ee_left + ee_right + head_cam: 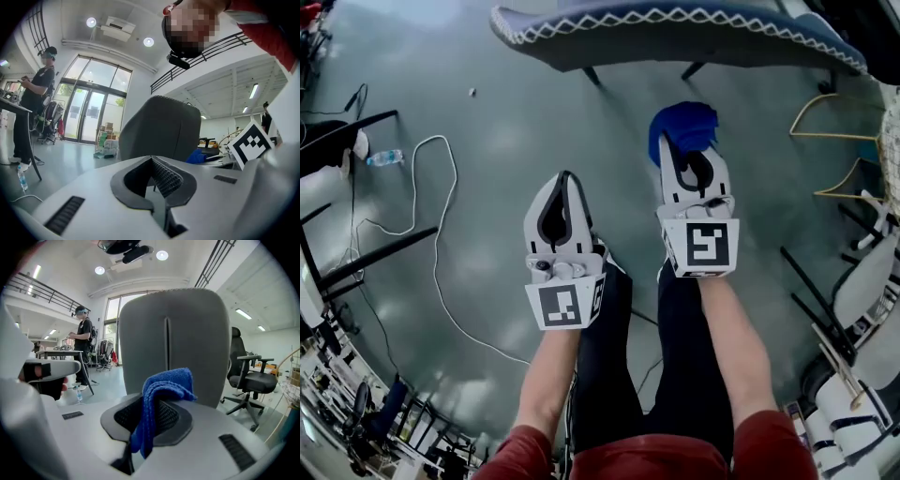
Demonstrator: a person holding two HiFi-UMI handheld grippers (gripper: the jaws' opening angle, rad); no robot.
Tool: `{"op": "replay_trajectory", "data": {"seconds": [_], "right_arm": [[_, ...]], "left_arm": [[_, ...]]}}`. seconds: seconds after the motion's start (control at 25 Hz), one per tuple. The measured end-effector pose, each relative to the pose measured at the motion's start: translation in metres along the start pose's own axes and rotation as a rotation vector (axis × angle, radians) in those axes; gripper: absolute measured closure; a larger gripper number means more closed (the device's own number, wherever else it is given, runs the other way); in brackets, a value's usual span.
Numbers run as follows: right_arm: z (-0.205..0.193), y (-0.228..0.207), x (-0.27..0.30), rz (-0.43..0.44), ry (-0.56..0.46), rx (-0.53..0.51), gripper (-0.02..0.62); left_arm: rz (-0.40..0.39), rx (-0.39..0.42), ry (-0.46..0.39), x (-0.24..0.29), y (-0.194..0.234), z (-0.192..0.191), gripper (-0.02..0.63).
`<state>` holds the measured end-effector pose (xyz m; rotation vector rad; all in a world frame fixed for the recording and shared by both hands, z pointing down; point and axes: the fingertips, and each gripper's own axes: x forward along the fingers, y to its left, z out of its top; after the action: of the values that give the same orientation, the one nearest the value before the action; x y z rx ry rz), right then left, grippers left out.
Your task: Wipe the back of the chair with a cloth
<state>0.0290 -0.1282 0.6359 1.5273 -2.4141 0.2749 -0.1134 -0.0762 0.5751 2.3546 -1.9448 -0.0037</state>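
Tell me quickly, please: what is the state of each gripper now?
Left gripper: closed, holding nothing.
Right gripper: closed on the cloth.

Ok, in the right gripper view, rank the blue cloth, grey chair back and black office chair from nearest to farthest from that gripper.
1. blue cloth, held between the jaws.
2. grey chair back, straight ahead.
3. black office chair, far right.

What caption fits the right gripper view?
Right gripper, shut on a blue cloth, faces the grey chair back.
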Motion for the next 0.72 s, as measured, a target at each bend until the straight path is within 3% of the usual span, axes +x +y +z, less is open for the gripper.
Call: {"op": "replay_trajectory", "data": {"seconds": [0.4, 0.72], "right_arm": [[-0.01, -0.092, -0.059, -0.11, -0.007, 0.005, 0.535], [-0.016, -0.141, -0.051, -0.137, 0.027, 0.009, 0.535]], "left_arm": [[-0.104, 0.024, 0.004, 0.032, -0.091, 0.004, 0.592], [-0.128, 0.044, 0.006, 0.051, -0.124, 0.012, 0.592]]}}
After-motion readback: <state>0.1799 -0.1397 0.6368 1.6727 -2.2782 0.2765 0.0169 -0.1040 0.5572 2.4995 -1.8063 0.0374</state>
